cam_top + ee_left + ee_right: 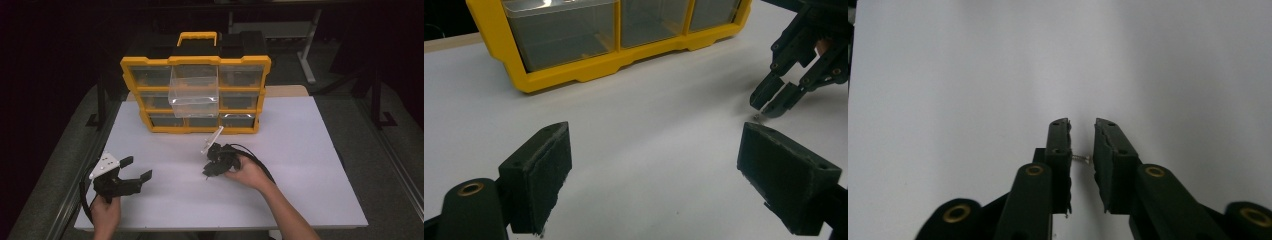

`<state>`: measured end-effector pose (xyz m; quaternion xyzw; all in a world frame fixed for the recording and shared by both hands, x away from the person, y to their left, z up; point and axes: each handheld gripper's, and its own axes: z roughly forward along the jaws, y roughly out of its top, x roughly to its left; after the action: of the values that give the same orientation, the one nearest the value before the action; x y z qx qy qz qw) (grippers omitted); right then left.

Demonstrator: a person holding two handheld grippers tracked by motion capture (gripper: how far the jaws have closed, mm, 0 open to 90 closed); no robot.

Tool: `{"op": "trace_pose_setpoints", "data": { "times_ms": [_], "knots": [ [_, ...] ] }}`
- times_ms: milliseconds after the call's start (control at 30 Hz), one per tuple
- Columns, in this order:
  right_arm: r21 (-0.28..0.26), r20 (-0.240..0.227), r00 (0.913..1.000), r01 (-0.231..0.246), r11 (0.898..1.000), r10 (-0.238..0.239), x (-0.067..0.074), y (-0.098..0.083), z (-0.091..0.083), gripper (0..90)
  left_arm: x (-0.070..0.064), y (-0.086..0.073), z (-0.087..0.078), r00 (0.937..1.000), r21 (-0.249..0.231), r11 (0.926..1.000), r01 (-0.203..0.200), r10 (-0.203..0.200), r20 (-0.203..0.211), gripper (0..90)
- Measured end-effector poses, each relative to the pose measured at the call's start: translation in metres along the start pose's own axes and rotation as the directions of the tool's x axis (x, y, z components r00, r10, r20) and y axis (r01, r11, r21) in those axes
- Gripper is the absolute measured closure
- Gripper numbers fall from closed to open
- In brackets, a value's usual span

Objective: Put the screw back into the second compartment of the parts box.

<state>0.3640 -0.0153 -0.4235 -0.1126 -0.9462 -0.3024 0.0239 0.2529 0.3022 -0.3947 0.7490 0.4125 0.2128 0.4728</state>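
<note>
A tiny metal screw [1081,158] lies on the white table [300,150], seen in the narrow gap between my right gripper's jaws. My right gripper [1082,123] points down at the table near its middle, its jaws slightly apart around the screw, and appears as well in the high view [206,173] and the left gripper view [769,106]. My left gripper [137,168] hovers near the front left edge, wide open with nothing between its pads [541,175]. A yellow and black drawer organizer [196,95] stands at the back.
One clear drawer [194,90] of the organizer's upper middle sticks out toward me. The organizer's bottom row of clear drawers [564,30] faces the left gripper. Dark floor and table legs surround the table.
</note>
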Motion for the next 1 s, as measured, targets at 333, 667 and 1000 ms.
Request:
{"op": "trace_pose_setpoints", "data": {
  "times_ms": [333, 667, 1000],
  "knots": [
    [0.066, -0.014, 0.9973, 0.072, 0.995, -0.072, 0.0027, -0.0004, 0.0092, 71.9, 0.0006, -0.0003, 0.0002, 1.0, 0.001, 1.0, 0.004, -0.004, 0.001, 13.9],
    [0.086, 0.042, 0.997, 0.06, 0.994, -0.064, 0.0028, -0.0011, 0.0082, 86.6, 0.0, -0.0002, 0.0002, 1.0, 0.001, 1.0, 0.0, 0.0, 0.001, 13.9],
    [0.06, 0.017, 0.9998, -0.011, 0.998, 0.011, -0.0008, -0.005, 0.0039, 87.4, 0.0007, -0.0002, 0.0002, 1.0, 0.0, 1.0, 0.004, -0.004, 0.0, 13.9]
  ]
}}
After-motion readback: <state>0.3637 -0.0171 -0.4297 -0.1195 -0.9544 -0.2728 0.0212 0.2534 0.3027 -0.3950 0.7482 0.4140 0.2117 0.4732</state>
